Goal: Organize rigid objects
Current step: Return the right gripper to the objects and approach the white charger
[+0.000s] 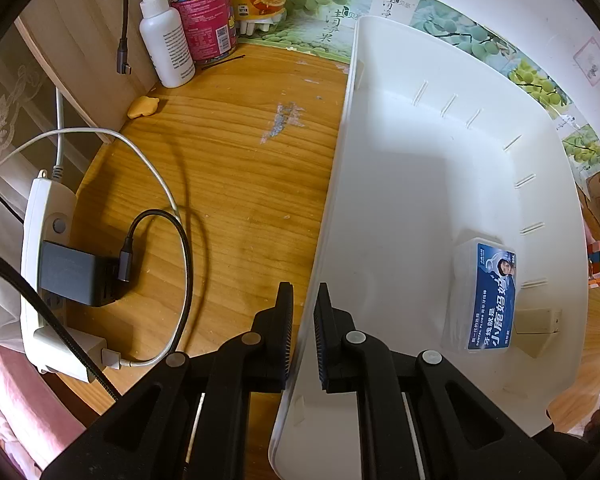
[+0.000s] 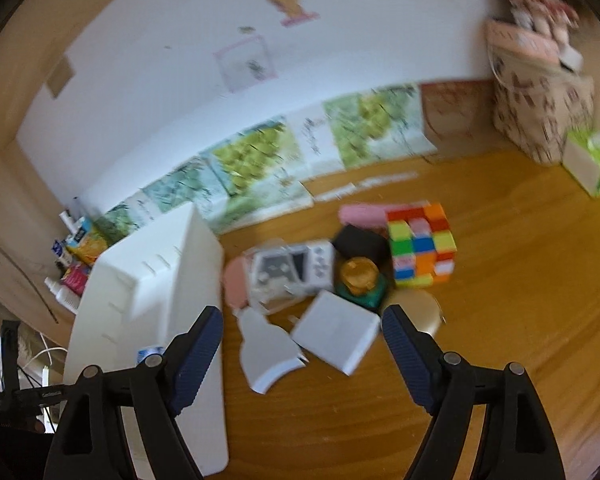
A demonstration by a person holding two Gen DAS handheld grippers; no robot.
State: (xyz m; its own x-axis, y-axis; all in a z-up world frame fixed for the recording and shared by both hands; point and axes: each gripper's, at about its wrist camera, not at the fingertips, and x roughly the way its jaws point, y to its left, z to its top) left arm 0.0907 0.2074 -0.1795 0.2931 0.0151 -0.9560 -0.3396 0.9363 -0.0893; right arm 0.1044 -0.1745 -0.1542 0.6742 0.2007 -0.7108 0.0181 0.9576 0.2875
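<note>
My left gripper (image 1: 305, 320) is shut on the left wall of a white plastic bin (image 1: 412, 128), pointing steeply down. Inside the bin lie a clear floss box with a blue label (image 1: 486, 296) and a small cream box (image 1: 536, 322). My right gripper (image 2: 302, 340) is open above the wooden desk, just right of the same bin (image 2: 160, 276). Beyond its fingers lie a white charger block (image 2: 336, 336) and a white curved piece (image 2: 266, 350). Farther back are a colourful cube (image 2: 420, 244), a white gadget in a clear case (image 2: 292, 268), a gold-lidded jar (image 2: 358, 276) and a black box (image 2: 360, 240). This view is blurred.
Left of the bin are a power strip (image 1: 40, 264) with a black adapter (image 1: 74, 276) and looping cables, a white spray bottle (image 1: 164, 40), a pink pen cup (image 1: 208, 20) and a yellow eraser (image 1: 142, 106). A tissue box (image 2: 592, 156) and a patterned bag (image 2: 540, 104) stand at the far right.
</note>
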